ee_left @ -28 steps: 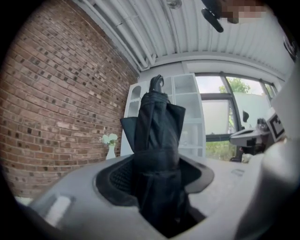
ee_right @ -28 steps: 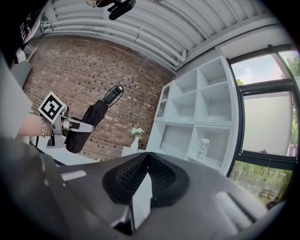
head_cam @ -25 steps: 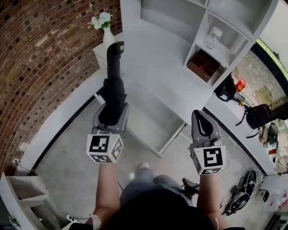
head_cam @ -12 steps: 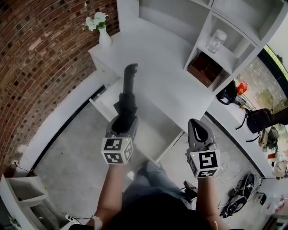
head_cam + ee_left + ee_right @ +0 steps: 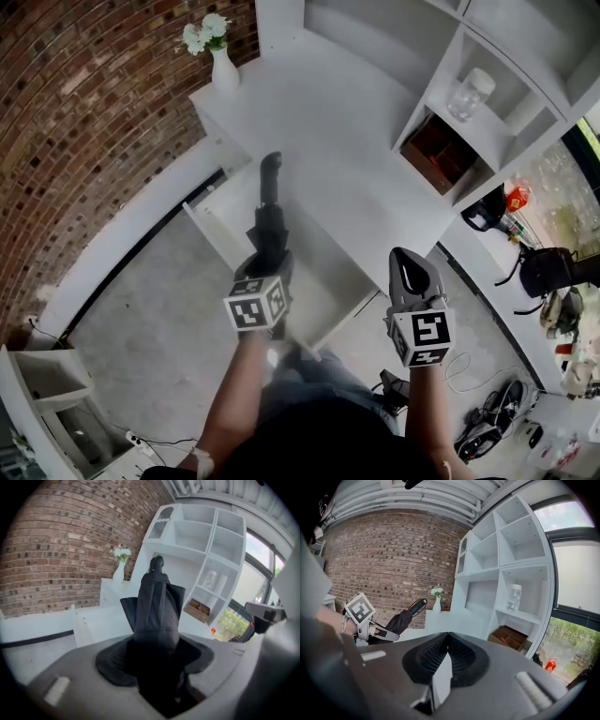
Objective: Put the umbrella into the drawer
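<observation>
In the head view, the left gripper holds a folded black fabric umbrella over the open white drawer. A white flower vase stands at the desk's far-left corner. In the left gripper view, the jaws clamp the umbrella's canopy. In the right gripper view, the right gripper's jaws are together and empty.

The umbrella is matt black cloth, softly creased, with a smooth plastic handle. The drawer and table look smooth, matt white painted board. The brick wall is rough; the jar is clear glass.
</observation>
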`<action>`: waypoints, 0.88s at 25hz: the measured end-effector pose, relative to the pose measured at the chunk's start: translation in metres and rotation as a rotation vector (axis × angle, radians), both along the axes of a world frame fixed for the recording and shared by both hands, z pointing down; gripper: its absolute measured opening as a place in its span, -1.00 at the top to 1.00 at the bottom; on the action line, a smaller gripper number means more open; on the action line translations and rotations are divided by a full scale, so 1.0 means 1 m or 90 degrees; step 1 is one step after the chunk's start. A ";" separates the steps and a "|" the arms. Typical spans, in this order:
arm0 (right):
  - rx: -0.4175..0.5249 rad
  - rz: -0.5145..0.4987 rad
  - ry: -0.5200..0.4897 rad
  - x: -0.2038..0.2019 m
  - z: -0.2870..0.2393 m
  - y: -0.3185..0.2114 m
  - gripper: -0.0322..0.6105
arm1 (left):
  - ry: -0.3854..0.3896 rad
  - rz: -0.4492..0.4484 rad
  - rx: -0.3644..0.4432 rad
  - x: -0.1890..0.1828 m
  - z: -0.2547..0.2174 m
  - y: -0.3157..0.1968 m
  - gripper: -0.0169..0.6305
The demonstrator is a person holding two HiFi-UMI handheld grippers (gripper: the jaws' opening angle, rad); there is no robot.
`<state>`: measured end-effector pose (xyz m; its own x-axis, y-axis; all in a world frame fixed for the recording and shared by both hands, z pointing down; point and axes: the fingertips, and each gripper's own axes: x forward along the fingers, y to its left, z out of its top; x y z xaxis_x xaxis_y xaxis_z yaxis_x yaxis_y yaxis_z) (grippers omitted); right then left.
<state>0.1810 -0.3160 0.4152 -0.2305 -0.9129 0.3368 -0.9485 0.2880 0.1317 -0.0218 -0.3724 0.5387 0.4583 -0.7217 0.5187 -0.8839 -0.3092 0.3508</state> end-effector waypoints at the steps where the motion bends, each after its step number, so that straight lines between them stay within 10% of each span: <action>1: -0.004 -0.001 -0.002 0.002 0.003 -0.003 0.89 | 0.004 -0.009 -0.019 0.002 0.008 -0.001 0.21; 22: -0.079 -0.040 -0.008 0.028 0.052 -0.046 0.89 | 0.066 -0.173 -0.324 0.025 0.147 -0.011 0.21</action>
